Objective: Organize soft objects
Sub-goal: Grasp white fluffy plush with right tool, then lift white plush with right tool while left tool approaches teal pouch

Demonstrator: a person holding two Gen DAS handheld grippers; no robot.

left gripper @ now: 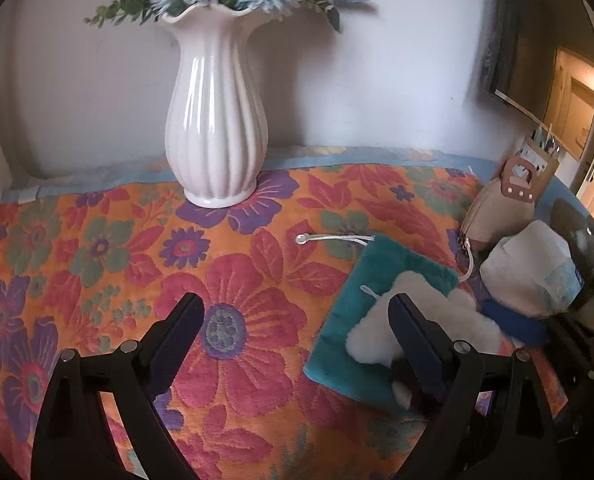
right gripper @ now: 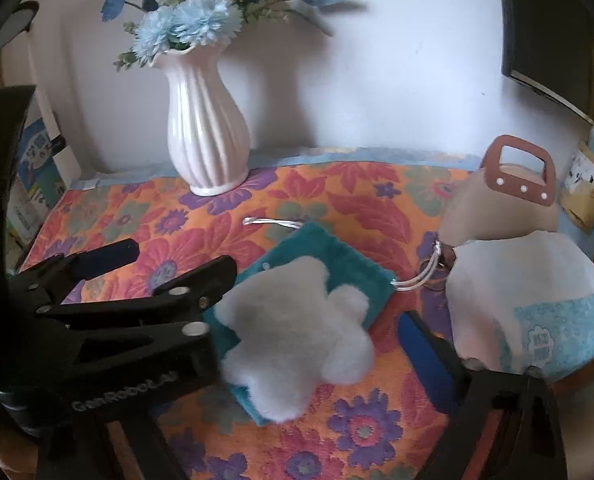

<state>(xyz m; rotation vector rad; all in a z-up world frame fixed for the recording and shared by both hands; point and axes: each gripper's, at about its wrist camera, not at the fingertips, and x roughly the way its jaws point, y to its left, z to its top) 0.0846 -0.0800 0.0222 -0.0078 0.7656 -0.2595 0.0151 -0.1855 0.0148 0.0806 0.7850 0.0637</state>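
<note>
Both black two-finger grippers stand with their jaws spread wide and nothing between them. Left gripper (left gripper: 297, 320) hovers low over the flowered cloth, its right-hand finger (left gripper: 417, 344) just in front of the fluffy white star-shaped plush (right gripper: 297, 332); right gripper (right gripper: 317, 360) has one blue-padded finger (right gripper: 425, 352) just beside the plush on its right, and its other finger is hidden behind the left tool.

That plush lies on top of the teal furry drawstring pouch (right gripper: 337, 252), near the table's front edge, with the pouch's white cord (left gripper: 333, 239) trailing toward the ribbed white ceramic vase of blue flowers (left gripper: 217, 120).

Risks, as I judge them: a pinch on the plush could catch the pouch's pile too, so both lift together and then part in the air. A shallow grip on loose fluff may slip. Dragging the pouch could pull its cord across the orange floral terry tablecloth (left gripper: 97, 240) and ruck it under the vase, which looks top-heavy. On the right, the white plastic-wrapped pack with blue print (right gripper: 537, 312) and the beige handbag with brown handle (right gripper: 509, 200) stand near, so a wide swing might knock them. The two tools are also close enough to collide.
</note>
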